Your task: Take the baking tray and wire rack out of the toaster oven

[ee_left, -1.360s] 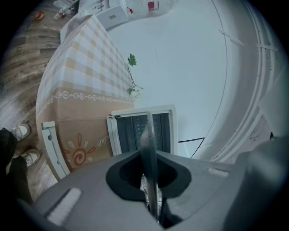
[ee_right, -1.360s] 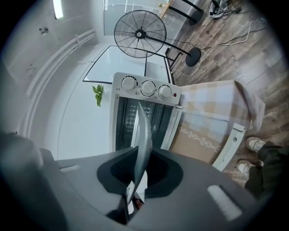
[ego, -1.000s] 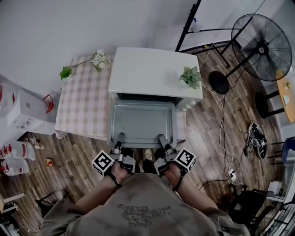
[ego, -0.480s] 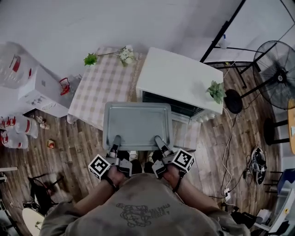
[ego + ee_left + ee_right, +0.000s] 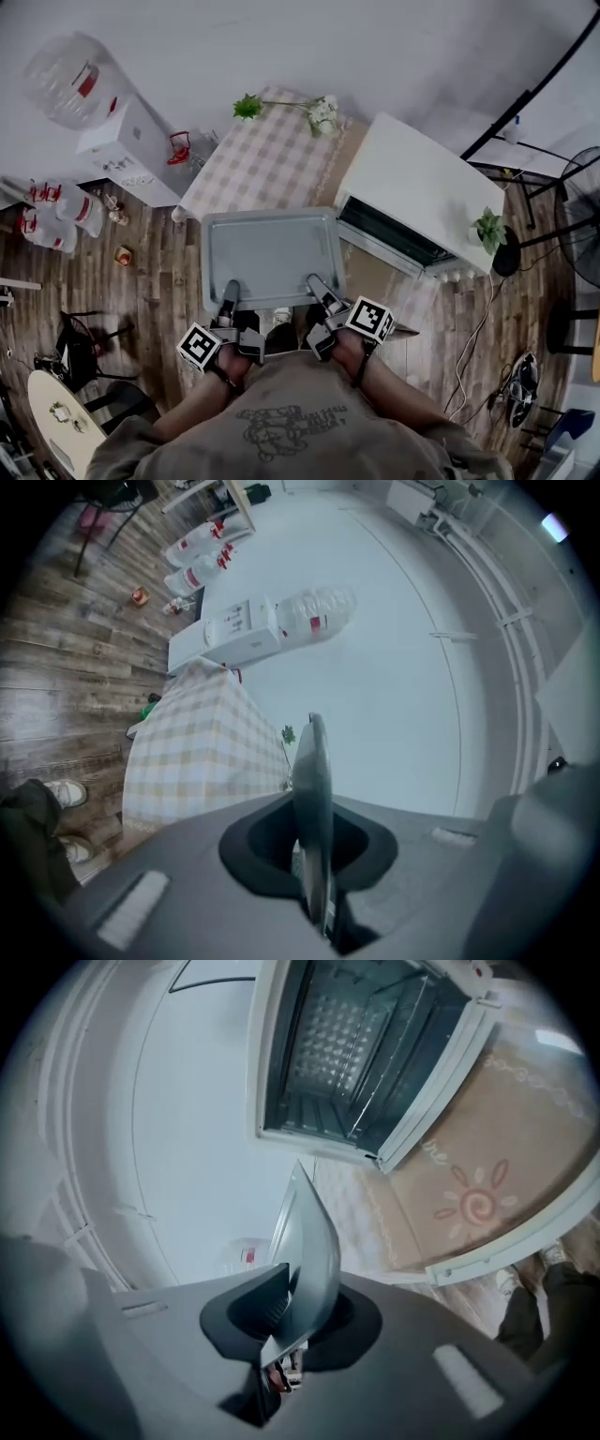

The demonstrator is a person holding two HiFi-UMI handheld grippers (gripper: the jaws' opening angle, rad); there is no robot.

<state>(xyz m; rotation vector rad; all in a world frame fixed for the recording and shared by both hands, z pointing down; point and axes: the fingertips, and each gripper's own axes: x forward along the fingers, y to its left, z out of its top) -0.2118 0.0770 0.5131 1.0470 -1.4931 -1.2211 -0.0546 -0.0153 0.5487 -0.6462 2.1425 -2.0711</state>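
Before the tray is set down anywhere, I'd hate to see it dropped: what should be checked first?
1. Left gripper shut on the baking tray's near rim: ok.
2. Right gripper shut on that rim: ok.
3. Tray fully out of the toaster oven: ok.
4. Checked table has bare cloth near the tray: ok; flowers sit at its far end.
5. Wire rack inside the oven: cannot tell.
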